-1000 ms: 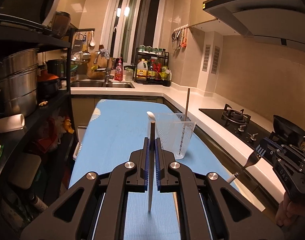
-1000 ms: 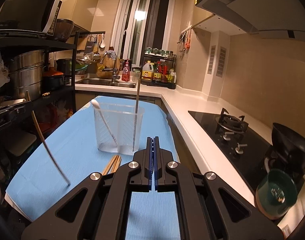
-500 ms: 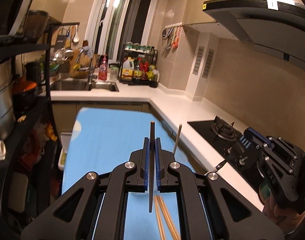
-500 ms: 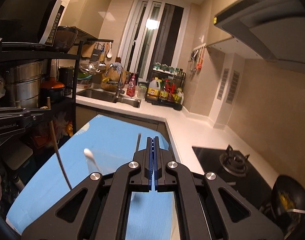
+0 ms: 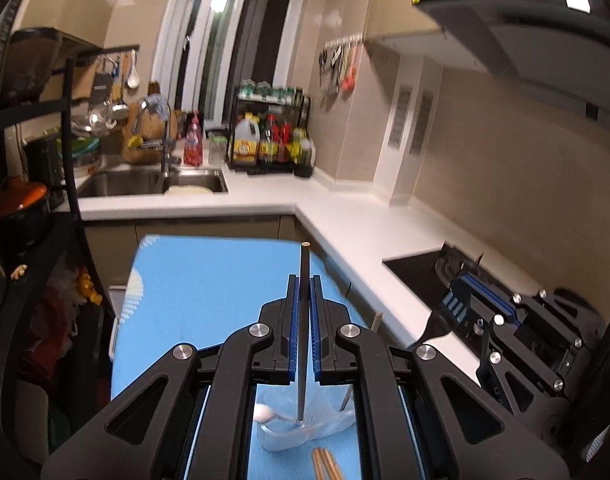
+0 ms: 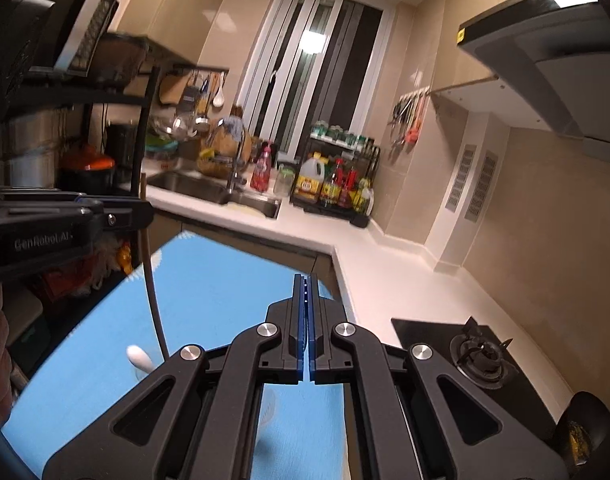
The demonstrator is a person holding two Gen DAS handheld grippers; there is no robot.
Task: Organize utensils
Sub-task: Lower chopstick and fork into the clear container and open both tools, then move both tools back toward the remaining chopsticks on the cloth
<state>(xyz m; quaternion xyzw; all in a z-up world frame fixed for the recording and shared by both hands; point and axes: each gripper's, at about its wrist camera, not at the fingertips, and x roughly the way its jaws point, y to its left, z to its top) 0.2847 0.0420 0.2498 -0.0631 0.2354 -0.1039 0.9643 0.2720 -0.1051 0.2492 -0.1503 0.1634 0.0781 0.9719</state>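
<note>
My left gripper (image 5: 303,280) is shut on a thin chopstick (image 5: 303,344) that stands upright between its blue pads. The stick's lower end hangs at the mouth of a clear plastic cup (image 5: 329,420) on the blue cloth (image 5: 209,280). A white spoon (image 5: 263,413) and a thin rod (image 5: 376,320) stand in the cup. A wooden chopstick pair (image 5: 325,466) lies just in front of it. My right gripper (image 6: 307,280) is shut; seen from the left, the right gripper (image 5: 451,304) carries a dark fork end (image 5: 427,330). The left gripper (image 6: 143,210) and the chopstick (image 6: 155,300) appear at left.
A white L-shaped counter (image 5: 345,232) wraps behind and to the right, with a sink (image 5: 153,180), a bottle rack (image 5: 269,140) and a black hob (image 5: 421,276). A dark shelf with pots (image 5: 21,208) stands close on the left. A wok (image 6: 581,432) sits near the hob.
Both hands have moved forward and up over the cloth. The cup, ahead of the grippers a second ago, now lies beneath them, with the left-held chopstick over its mouth.
</note>
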